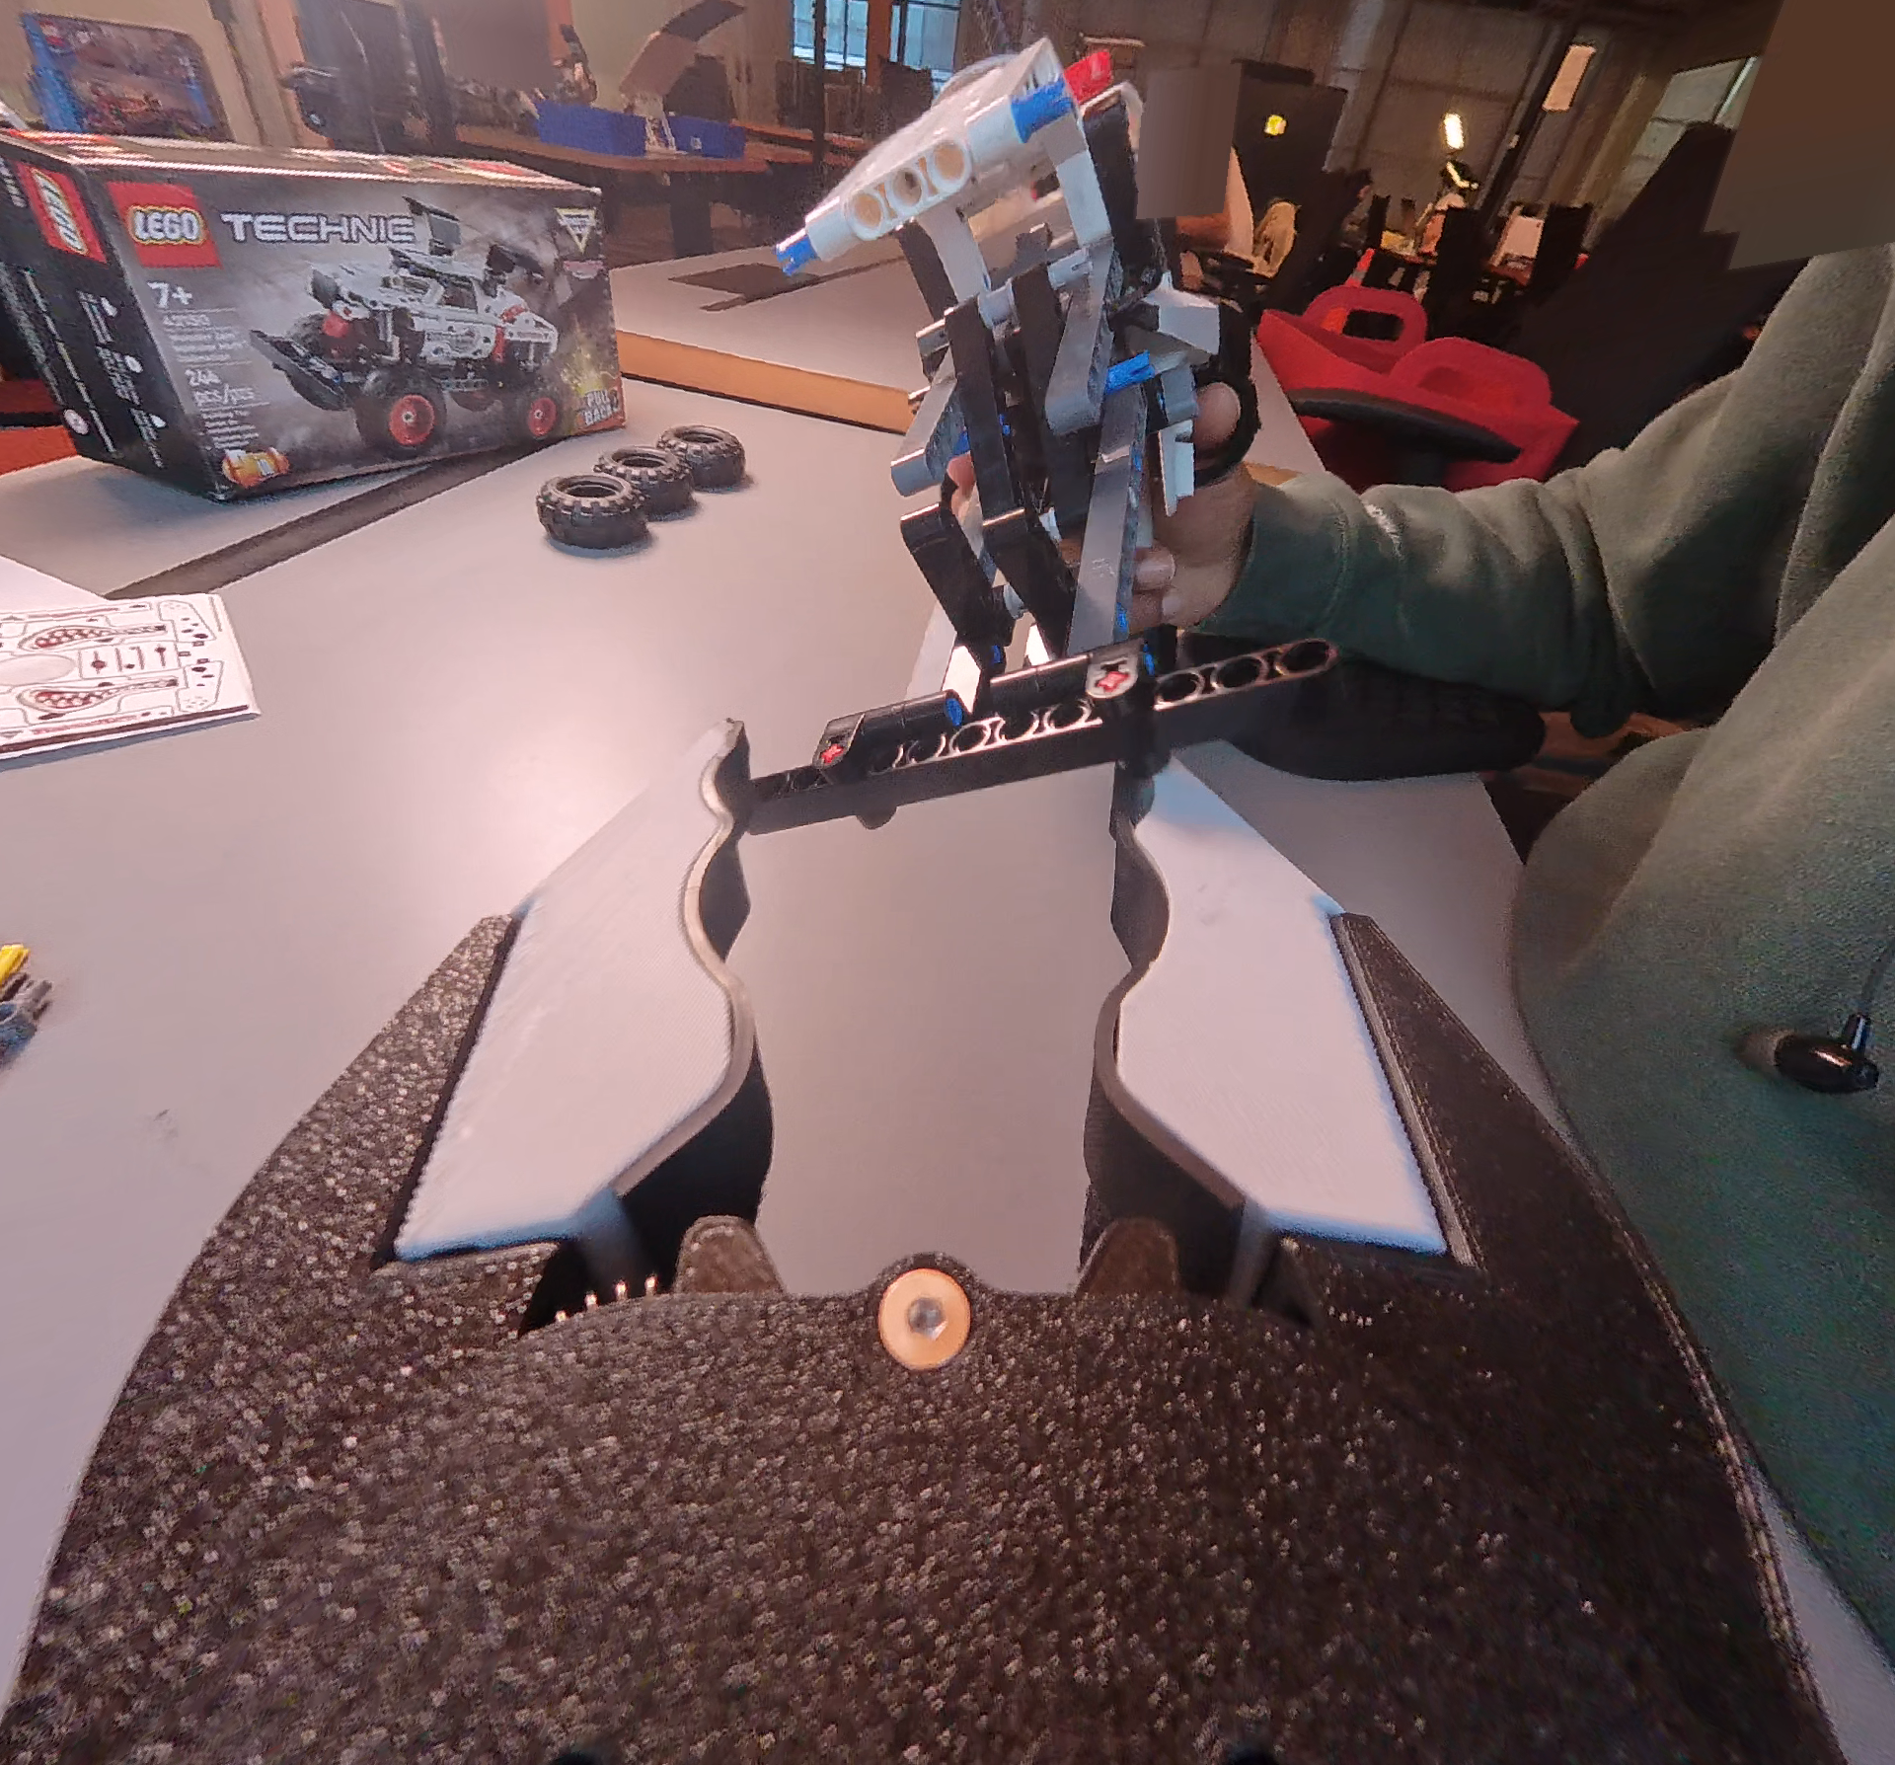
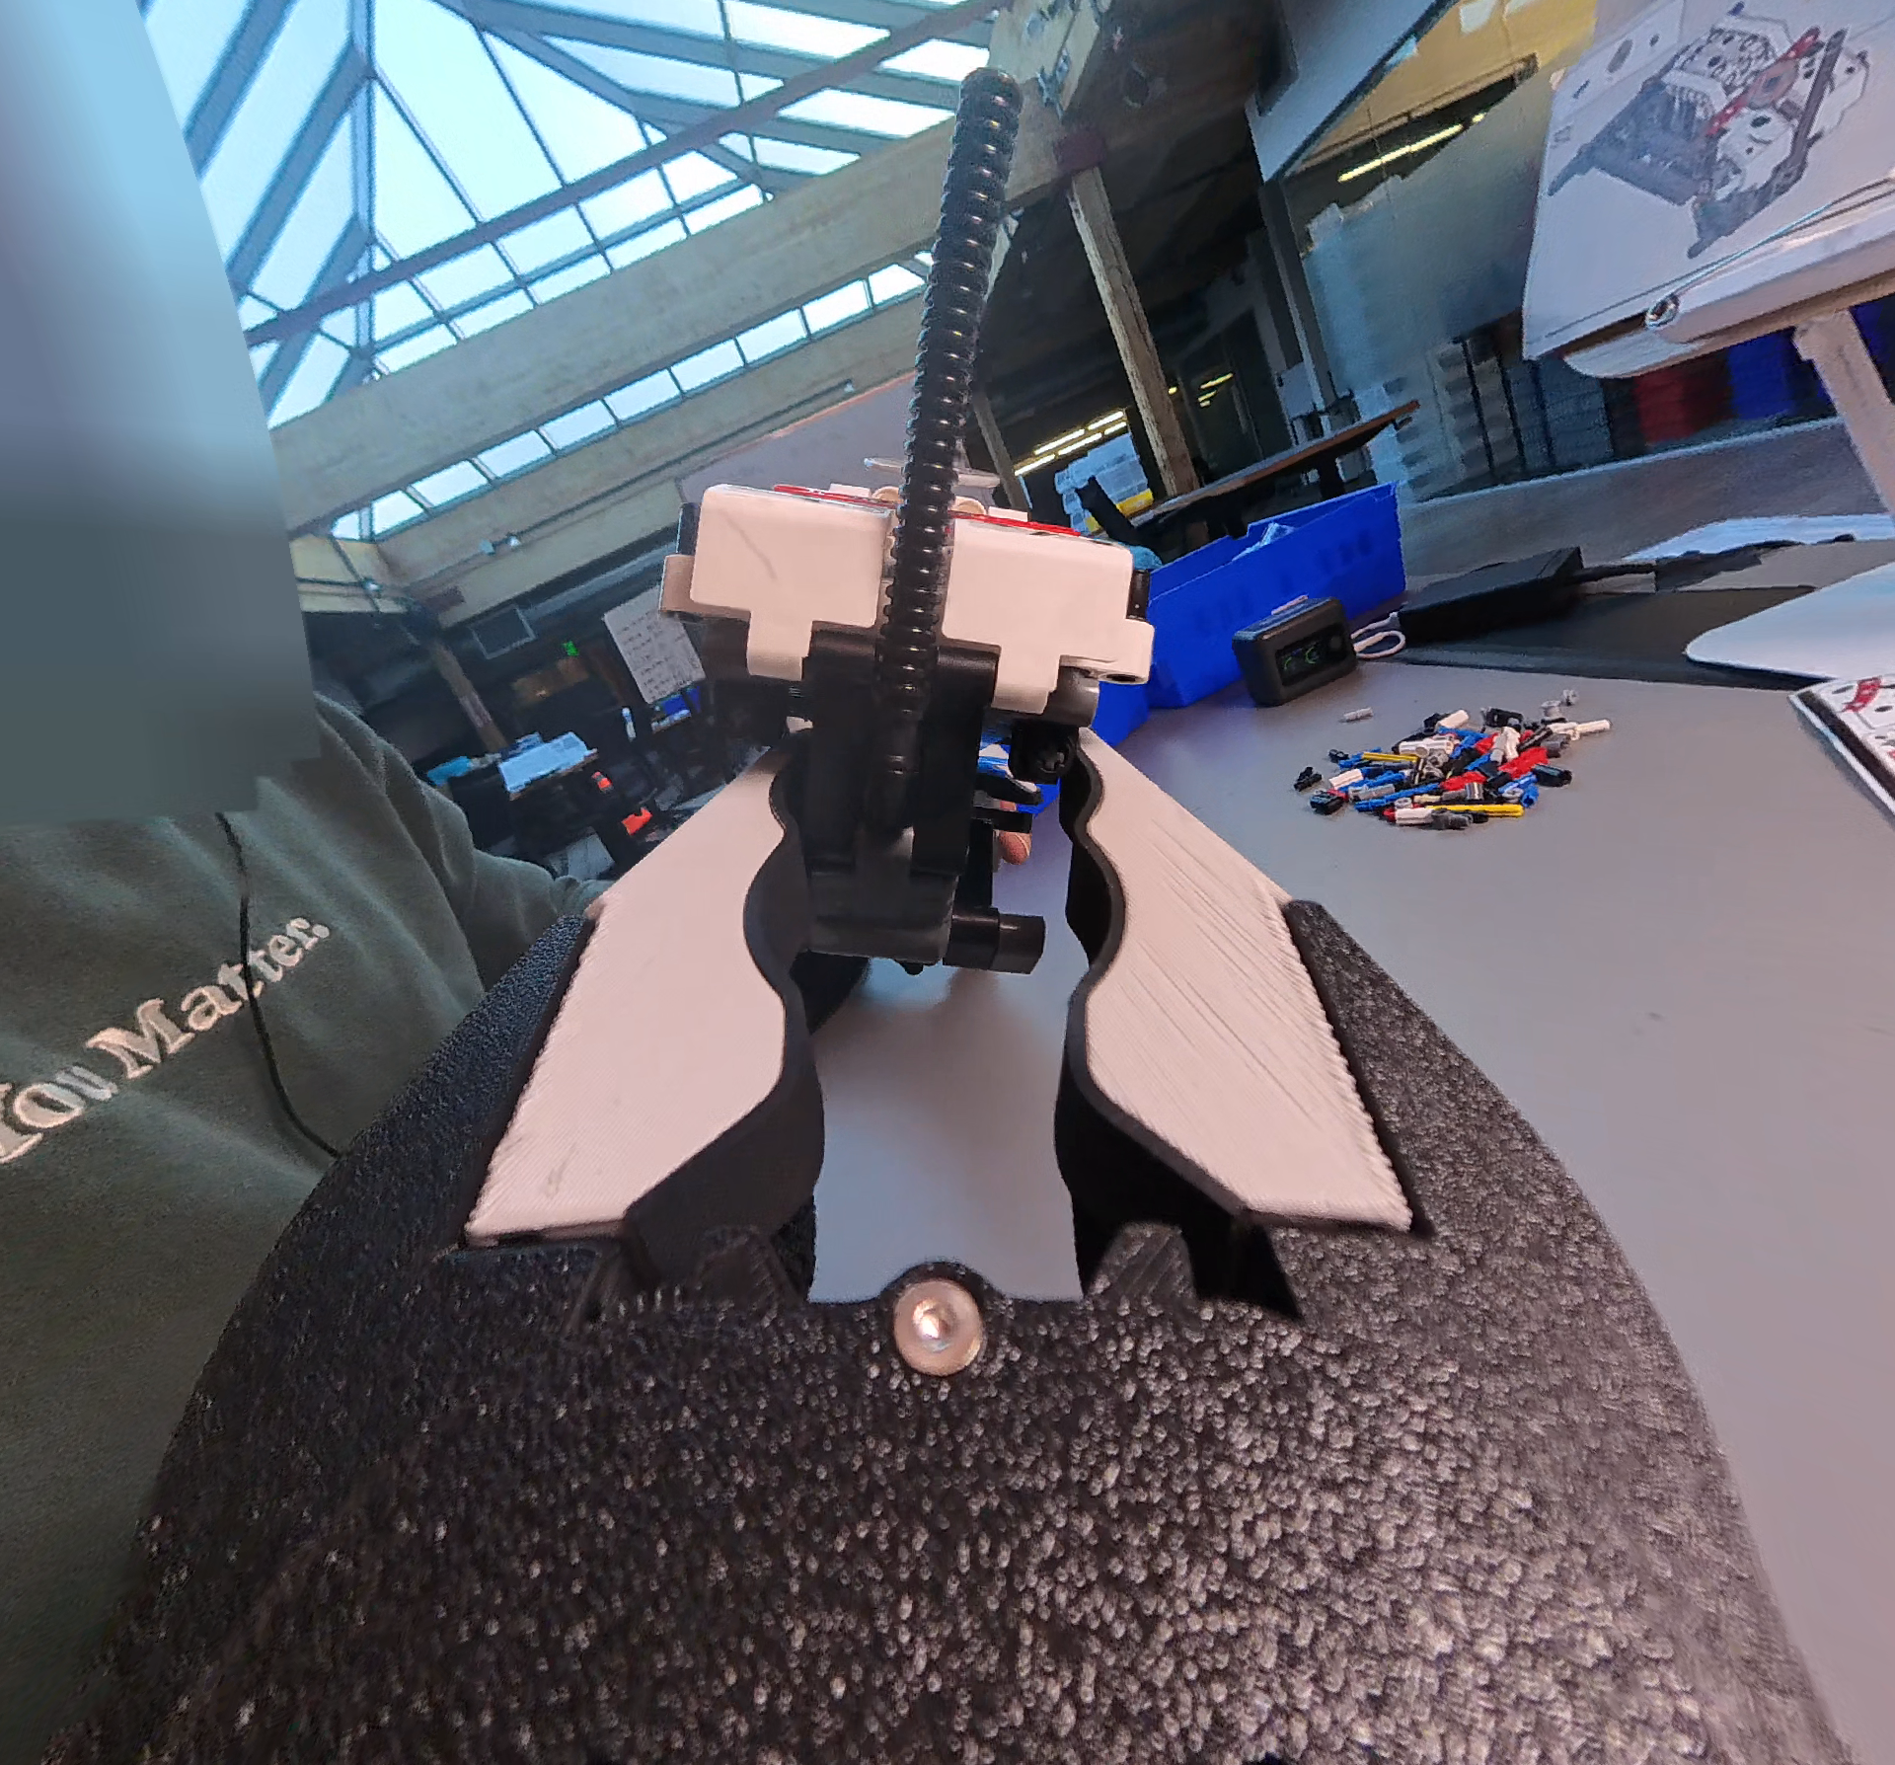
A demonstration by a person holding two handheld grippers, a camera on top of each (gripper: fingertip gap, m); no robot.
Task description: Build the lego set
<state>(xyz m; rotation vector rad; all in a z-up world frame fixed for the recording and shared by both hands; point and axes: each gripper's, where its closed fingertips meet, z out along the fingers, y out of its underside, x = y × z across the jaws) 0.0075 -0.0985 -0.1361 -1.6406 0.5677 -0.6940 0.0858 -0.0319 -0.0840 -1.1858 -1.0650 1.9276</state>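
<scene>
Left claw (image 1: 928,793): parted wide, a long black beam (image 1: 1036,736) spanning its tips, seemingly pinched endwise. Above the beam, a hand (image 1: 1195,526) holds the model (image 1: 1036,362) upright over the table (image 1: 410,844).
Right claw (image 2: 923,824): partly closed about the model's (image 2: 913,588) black base.
Beyond: three tires (image 1: 641,480), box (image 1: 308,300), loose parts (image 2: 1446,772), blue bin (image 2: 1282,588), contents unclear.
</scene>
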